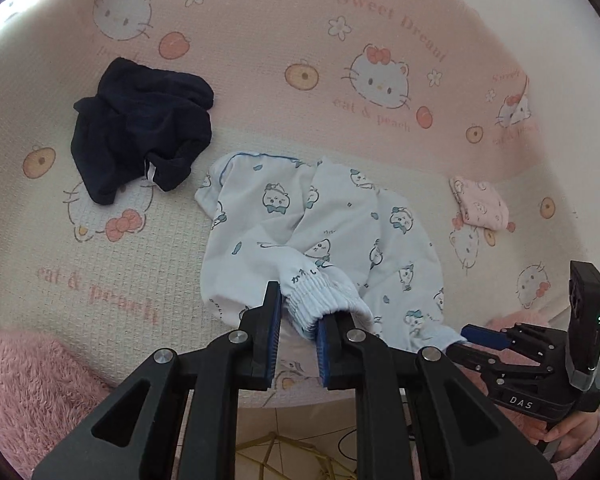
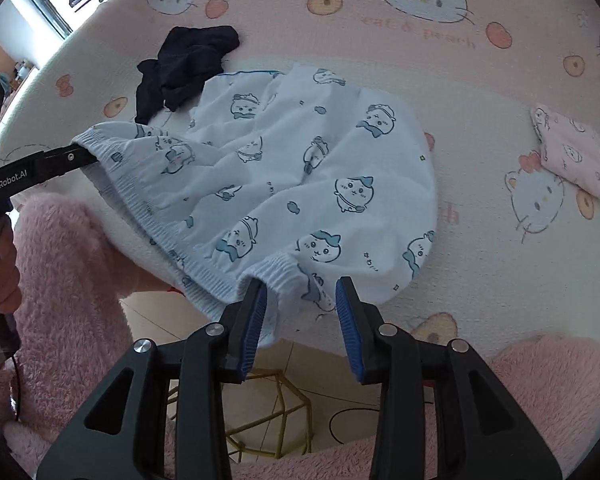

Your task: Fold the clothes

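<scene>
Pale blue shorts (image 1: 324, 224) (image 2: 300, 176) with a cartoon print lie spread on the bed, their elastic waistband hanging off the near edge. My left gripper (image 1: 300, 304) is shut on a bunched part of the waistband; from the right wrist camera it (image 2: 74, 156) enters from the left, holding the band's far corner. My right gripper (image 2: 301, 282) has its jaws apart at the other waistband corner. The cloth edge rests against its left pad (image 2: 256, 316), and the right pad is clear of it. The left wrist camera shows that gripper (image 1: 476, 336) low on the right.
A crumpled dark navy garment (image 1: 140, 128) (image 2: 188, 68) lies behind the shorts on the left. A folded pink garment (image 1: 480, 204) (image 2: 572, 152) sits at the right. The sheet (image 1: 260, 40) has a cat and peach print. Fluffy pink sleeves (image 2: 68, 264) and a tiled floor (image 2: 300, 380) fill the foreground.
</scene>
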### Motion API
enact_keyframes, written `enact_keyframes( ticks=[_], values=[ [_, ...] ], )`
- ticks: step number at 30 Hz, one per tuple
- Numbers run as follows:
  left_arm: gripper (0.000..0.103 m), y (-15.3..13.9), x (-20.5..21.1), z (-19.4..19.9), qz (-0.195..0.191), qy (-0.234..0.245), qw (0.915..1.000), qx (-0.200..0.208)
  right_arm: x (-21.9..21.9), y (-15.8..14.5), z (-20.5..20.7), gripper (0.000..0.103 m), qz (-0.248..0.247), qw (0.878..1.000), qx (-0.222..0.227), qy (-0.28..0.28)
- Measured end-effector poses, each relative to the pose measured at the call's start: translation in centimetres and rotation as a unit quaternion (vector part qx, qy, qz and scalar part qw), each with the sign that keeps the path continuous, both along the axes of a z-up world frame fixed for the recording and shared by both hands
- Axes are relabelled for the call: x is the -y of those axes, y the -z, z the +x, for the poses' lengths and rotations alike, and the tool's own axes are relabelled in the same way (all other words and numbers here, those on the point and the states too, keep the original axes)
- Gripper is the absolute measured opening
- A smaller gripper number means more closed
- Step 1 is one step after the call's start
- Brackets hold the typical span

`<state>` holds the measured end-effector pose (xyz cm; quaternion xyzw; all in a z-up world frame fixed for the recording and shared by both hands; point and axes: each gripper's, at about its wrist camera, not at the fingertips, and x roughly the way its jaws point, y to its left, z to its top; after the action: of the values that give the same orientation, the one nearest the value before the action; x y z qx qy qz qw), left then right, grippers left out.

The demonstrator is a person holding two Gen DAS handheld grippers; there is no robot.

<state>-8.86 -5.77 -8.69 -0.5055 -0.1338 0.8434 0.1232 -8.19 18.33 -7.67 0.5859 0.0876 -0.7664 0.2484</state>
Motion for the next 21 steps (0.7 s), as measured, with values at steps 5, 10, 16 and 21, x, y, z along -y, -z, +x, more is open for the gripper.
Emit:
enact_keyframes(
  ticks=[5, 10, 16, 21],
  values=[
    [0.016, -0.9, -0.2, 0.9, -0.011, -0.003, 0.9998, -0.017, 1.9, -1.5, 1.2, 0.036, -0.001, 0.999, -0.017, -0.044],
    [0.016, -2.3, -1.0, 1.9, -0.049, -0.011, 0.9978, -0.044, 5.6, -2.9, 2.5, 0.039, -0.042, 0.992, -0.048, -0.106],
    [0.016, -2.6, -1.6, 2.2, -0.062, -0.009, 0.997, -0.046, 10.7, -1.2, 2.8, 0.039, -0.04, 0.988, -0.054, -0.139],
    [0.016, -1.8, -1.3, 2.3, -0.049, -0.011, 0.9981, -0.037, 11.2, 1.6, 1.4, 0.038, -0.016, 0.993, -0.06, -0.105]
  ],
)
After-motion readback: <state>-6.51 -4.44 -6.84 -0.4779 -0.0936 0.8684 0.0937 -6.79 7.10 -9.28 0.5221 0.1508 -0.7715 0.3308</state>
